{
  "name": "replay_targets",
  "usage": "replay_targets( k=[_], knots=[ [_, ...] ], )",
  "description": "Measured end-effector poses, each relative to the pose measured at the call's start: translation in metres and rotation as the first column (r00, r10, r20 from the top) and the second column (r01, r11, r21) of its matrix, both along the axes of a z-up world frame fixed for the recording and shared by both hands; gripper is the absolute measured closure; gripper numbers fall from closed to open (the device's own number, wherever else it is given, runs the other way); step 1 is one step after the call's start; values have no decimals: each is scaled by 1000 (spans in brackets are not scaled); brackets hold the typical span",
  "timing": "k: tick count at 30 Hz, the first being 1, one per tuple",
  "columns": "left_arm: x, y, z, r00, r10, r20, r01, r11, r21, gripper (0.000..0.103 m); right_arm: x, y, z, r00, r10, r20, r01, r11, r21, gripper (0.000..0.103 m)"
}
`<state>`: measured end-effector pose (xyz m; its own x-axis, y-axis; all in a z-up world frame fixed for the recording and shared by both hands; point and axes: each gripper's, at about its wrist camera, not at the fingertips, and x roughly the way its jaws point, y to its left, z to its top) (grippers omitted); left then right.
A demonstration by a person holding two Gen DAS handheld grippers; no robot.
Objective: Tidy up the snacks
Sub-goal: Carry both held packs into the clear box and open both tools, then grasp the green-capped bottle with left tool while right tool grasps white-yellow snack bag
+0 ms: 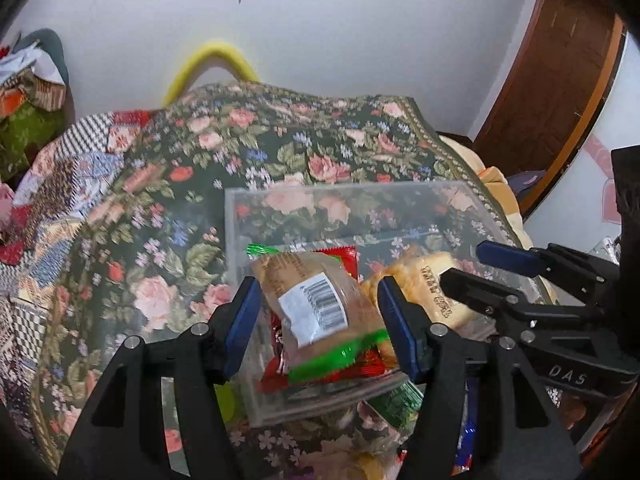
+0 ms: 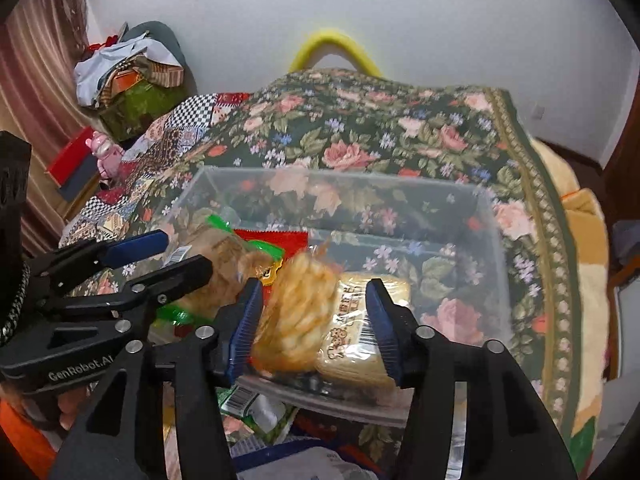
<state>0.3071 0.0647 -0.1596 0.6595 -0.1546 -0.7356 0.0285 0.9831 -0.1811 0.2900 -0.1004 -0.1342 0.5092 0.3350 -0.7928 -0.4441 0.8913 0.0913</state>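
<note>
Both tongs gape, holding nothing — left tongs (image 1: pixel 318 324) marked GenRobot.AI, right tongs (image 2: pixel 314 326) DAS

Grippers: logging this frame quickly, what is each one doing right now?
Left gripper: open, holding nothing, over the brown snack pack.
Right gripper: open, holding nothing, over the bread pack.

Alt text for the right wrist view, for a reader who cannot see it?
The right claw hangs open over a clear bin on a floral blanket, above two wrapped snacks. The left claw, also open, reaches in from the left.
</note>
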Motion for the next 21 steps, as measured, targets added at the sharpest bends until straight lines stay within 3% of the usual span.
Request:
replay_targets(
  k=[10, 21],
  knots=[
    [-41, 26, 41, 997, 33, 76, -38, 997, 62, 38, -26, -27, 41, 992, -27, 123, 28, 1000, -6, 49],
    [-71, 69, 7, 992, 121, -19, -119, 989, 83, 38, -49, -79, 39, 986, -107, 130, 113, 993, -39, 47]
  ],
)
